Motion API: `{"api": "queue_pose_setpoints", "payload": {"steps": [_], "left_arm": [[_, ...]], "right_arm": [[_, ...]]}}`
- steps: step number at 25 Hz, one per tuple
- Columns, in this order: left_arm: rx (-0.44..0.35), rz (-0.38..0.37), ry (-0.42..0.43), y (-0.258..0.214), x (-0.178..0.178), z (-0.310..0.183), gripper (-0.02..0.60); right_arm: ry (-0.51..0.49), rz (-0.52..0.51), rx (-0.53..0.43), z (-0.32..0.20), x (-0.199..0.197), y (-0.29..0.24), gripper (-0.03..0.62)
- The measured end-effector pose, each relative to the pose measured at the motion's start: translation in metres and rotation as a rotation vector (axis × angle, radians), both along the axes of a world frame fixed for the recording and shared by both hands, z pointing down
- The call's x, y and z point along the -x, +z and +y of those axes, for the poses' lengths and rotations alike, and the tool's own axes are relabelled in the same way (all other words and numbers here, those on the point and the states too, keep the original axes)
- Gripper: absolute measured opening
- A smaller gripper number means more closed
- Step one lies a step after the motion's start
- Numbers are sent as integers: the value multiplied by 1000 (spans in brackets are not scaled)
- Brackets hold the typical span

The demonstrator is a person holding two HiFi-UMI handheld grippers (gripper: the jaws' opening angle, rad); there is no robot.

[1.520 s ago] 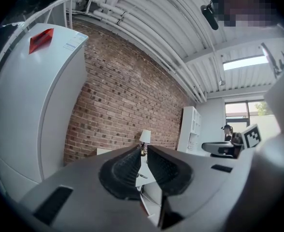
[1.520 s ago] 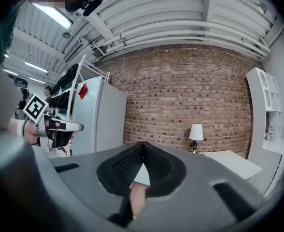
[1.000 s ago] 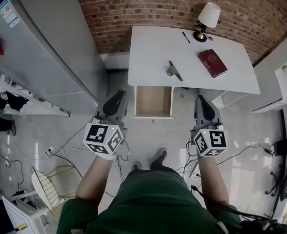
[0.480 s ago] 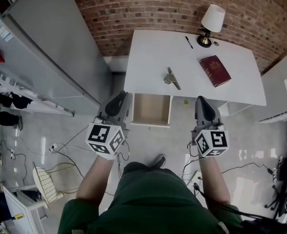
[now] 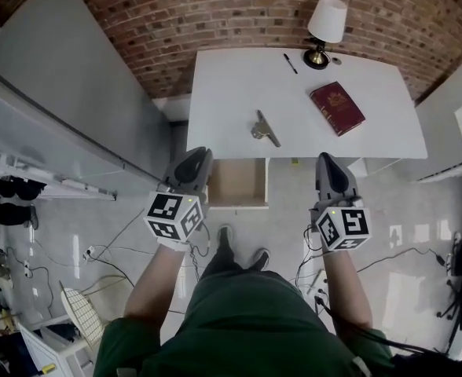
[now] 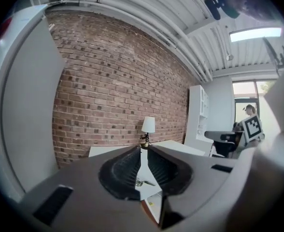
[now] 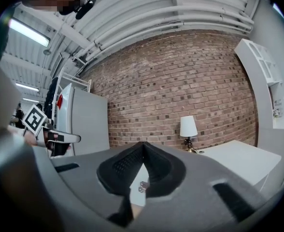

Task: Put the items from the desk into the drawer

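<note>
Black ribbed fingers (image 6: 127, 170) of the left gripper (image 6: 142, 149) are standing only a sliver apart at their tips, with nothing between them and nothing touching them; through the slit a strip of the white desk (image 5: 231, 85) is showing. On the right gripper (image 7: 142, 144) the fingers (image 7: 159, 170) are meeting at their tips and are gripping nothing. Both grippers are hanging over the floor (image 5: 286, 210) on the near side of the desk, the left one just to the left of the open drawer (image 5: 236, 183) and the right one well to its right, each pointing towards the far brick wall (image 5: 215, 14). The drawer is sticking out from under the near edge of the desk, and its wooden bottom is lying bare. Everything for the task is sitting on the desktop: one dark red book (image 5: 337, 108) at the right, one pen (image 5: 291, 63) near the far edge, and one metal tool (image 5: 264, 128) close to the near edge, just beyond the drawer. One lamp (image 5: 325, 22) with a white shade is standing at the far right corner, next to the pen. That is making two grippers, one drawer, and three loose items lying apart from one another.
</note>
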State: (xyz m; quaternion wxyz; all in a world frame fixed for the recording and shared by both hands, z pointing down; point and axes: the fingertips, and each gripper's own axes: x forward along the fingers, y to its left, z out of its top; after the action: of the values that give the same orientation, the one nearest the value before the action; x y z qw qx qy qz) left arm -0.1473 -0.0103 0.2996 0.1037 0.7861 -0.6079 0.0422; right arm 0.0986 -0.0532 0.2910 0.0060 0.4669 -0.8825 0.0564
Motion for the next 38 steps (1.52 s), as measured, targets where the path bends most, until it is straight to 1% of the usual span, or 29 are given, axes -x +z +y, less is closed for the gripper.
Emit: {"api": "queue_pose_setpoints", "payload": {"steps": [2, 3, 4, 5, 7, 11, 16, 19, 22, 25, 27, 29, 32, 33, 34, 35, 38], "left_arm": [[-1, -7, 29, 12, -3, -16, 40], [4, -12, 45, 18, -4, -25, 58], [14, -16, 61, 24, -4, -33, 104], [27, -16, 77, 31, -5, -42, 127], [58, 4, 115, 43, -6, -58, 143], [143, 110, 210, 72, -8, -86, 146], [269, 218, 335, 111, -20, -116, 146], [348, 289, 383, 132, -29, -134, 144], [447, 328, 394, 167, -35, -151, 140], [542, 315, 416, 215, -47, -167, 135], [608, 322, 421, 247, -56, -178, 135], [680, 374, 400, 273, -63, -191, 135], [801, 532, 338, 301, -73, -209, 135], [834, 578, 318, 308, -75, -213, 135], [859, 604, 303, 314, -78, -217, 135], [878, 610, 291, 319, -79, -221, 134], [912, 595, 267, 332, -80, -229, 131]], "right_arm": [[44, 1, 3, -6, -10, 0, 2], [66, 4, 6, -9, -14, 0, 2], [89, 11, 9, -11, -18, 0, 2], [111, 20, 11, -14, -22, 0, 0], [157, 34, 20, -21, -27, 2, 1], [229, 52, 51, -25, -25, 10, 0], [305, 112, 79, -21, -18, 14, 0], [371, 144, 88, -16, -21, 15, 2], [425, 176, 111, -7, -27, 18, 2], [472, 226, 148, 7, -33, 26, 2], [497, 259, 177, 17, -37, 34, 2], [518, 279, 204, 24, -40, 41, 2], [539, 293, 232, 32, -42, 48, 2], [544, 293, 240, 34, -42, 50, 2], [550, 290, 250, 37, -42, 51, 2], [559, 283, 260, 40, -43, 53, 2], [587, 275, 286, 50, -48, 61, 2]]}}
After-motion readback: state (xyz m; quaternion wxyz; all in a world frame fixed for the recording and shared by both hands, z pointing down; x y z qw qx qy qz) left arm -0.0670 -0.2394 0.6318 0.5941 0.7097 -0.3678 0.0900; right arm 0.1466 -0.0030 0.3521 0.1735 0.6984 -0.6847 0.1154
